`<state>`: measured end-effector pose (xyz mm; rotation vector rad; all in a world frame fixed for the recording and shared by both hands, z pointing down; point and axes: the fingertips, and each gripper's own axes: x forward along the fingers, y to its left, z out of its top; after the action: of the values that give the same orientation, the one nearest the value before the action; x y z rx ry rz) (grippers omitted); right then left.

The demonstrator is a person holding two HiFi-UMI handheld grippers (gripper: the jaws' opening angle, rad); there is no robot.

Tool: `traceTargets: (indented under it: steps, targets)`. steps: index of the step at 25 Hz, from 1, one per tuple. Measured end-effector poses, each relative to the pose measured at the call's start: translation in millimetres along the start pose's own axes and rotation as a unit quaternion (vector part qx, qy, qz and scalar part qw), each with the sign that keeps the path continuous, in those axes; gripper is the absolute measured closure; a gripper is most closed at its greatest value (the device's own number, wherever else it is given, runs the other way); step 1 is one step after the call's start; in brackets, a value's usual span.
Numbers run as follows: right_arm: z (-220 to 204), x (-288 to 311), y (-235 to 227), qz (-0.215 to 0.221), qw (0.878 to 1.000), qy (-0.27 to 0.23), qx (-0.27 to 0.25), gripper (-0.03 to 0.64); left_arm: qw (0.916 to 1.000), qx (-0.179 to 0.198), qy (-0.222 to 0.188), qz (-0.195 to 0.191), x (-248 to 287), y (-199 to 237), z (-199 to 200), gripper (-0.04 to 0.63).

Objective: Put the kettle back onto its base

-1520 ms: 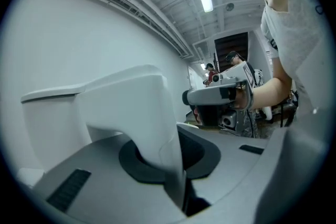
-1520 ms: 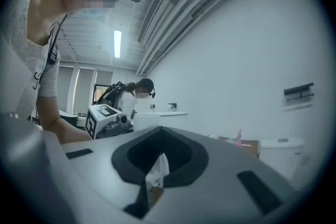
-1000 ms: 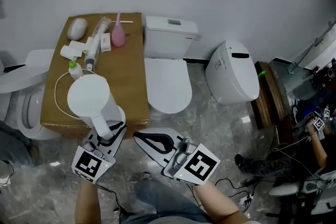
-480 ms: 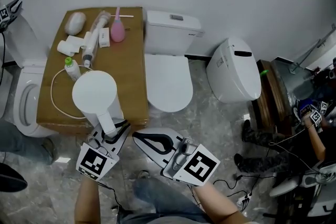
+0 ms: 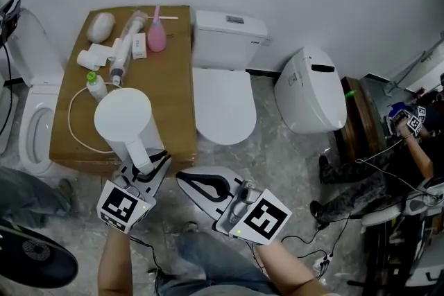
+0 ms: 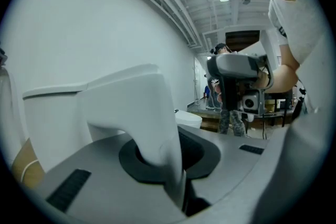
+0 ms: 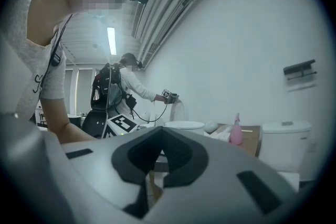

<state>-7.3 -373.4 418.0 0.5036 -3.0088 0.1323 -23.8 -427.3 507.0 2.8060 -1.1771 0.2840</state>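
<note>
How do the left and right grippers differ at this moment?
The left gripper is shut on the handle of the white kettle; the right gripper holds nothing, jaws together. The left gripper reaches the front edge of the brown table; the right gripper hangs over the floor before the toilet. Both point forward, side by side.

Grey left hand-held gripper point(image 5: 148, 164), right hand-held gripper point(image 5: 183, 181); black pads, marker cubes; jeans point(image 5: 208, 261).

A pink bottle point(image 5: 156, 41) lies near the toilet point(image 5: 222, 104).
</note>
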Motion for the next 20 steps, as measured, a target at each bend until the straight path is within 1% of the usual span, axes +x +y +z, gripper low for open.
traceTargets:
  steps: [3, 6, 8, 10, 14, 16, 18, 20]
  targets:
    - [-1, 1, 3, 0.001, 1.0, -0.002, 0.002, 0.609, 0.9997, 0.014, 0.017, -0.005, -6, -14, -12, 0.555]
    - [-2, 1, 4, -0.001, 1.0, 0.002, 0.003, 0.609, 0.9988, 0.04, 0.025, -0.013, -4, -27, -24, 0.557]
    - [-2, 1, 6, 0.0, 1.0, 0.002, 0.003, 0.609, 0.9991, 0.036, 0.016, -0.013, -2, -24, -20, 0.557]
    - [-1, 2, 9, 0.003, 1.0, 0.001, 0.001, 0.609, 0.9991, 0.033, 0.014, -0.023, -1, -22, -18, 0.555]
    - [0, 4, 16, 0.006, 1.0, 0.0, 0.002, 0.609, 0.9969, 0.055, 0.033, -0.046, -4, -31, -25, 0.552]
    - [2, 4, 18, 0.006, 1.0, 0.001, 0.003, 0.609, 0.995, 0.065, 0.05, -0.057, -7, -34, -28, 0.532]
    - [4, 3, 20, 0.006, 1.0, -0.001, 0.001, 0.609, 0.9933, 0.072, 0.062, -0.065, -8, -34, -30, 0.486]
    - [6, 2, 23, 0.006, 1.0, -0.006, -0.002, 0.609, 0.9934, 0.073, 0.061, -0.064, -11, -32, -29, 0.48]
